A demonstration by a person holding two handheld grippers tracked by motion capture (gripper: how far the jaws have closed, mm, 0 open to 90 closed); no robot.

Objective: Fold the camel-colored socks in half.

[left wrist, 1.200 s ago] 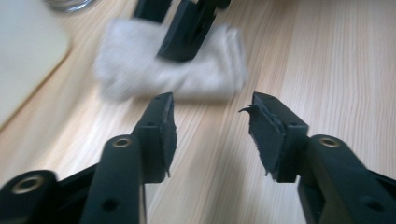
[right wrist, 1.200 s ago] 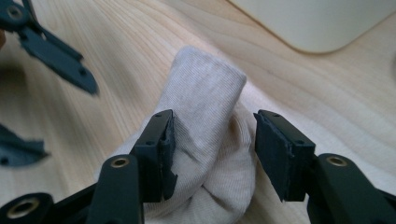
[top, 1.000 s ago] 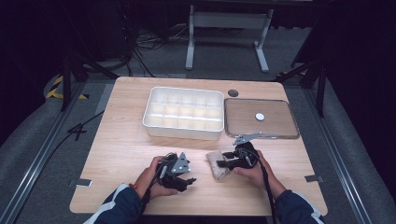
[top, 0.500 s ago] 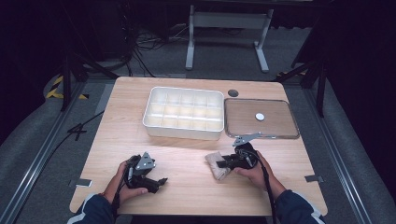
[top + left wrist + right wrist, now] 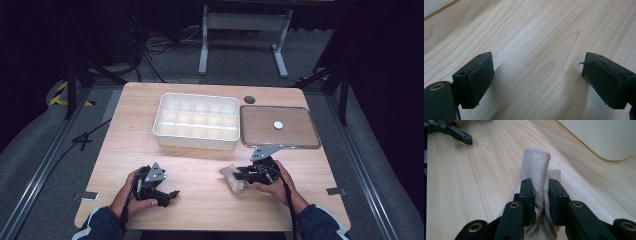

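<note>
Right gripper has its jaws clamped on a bunched beige cloth, prob. a rolled sock, which sits on the desk at the near right, just short of the lidded tray and the white compartment box. Left gripper hangs over bare wood w/ jaws wide apart, nothing between them, well apart from the cloth. The step in hand looks like carrying the cloth to a compartment of the box. To do it well: the grip is near the cloth's middle w/ a loose end sticking up past the jaw tips, so lift straight up first so the trailing part clears the desk, then go over the box's near wall rather than dragging across it. Can't tell from the high view which cell is meant; pick one, lower till the cloth is inside its walls, then release. Keep the left gripper out of the path.
</note>
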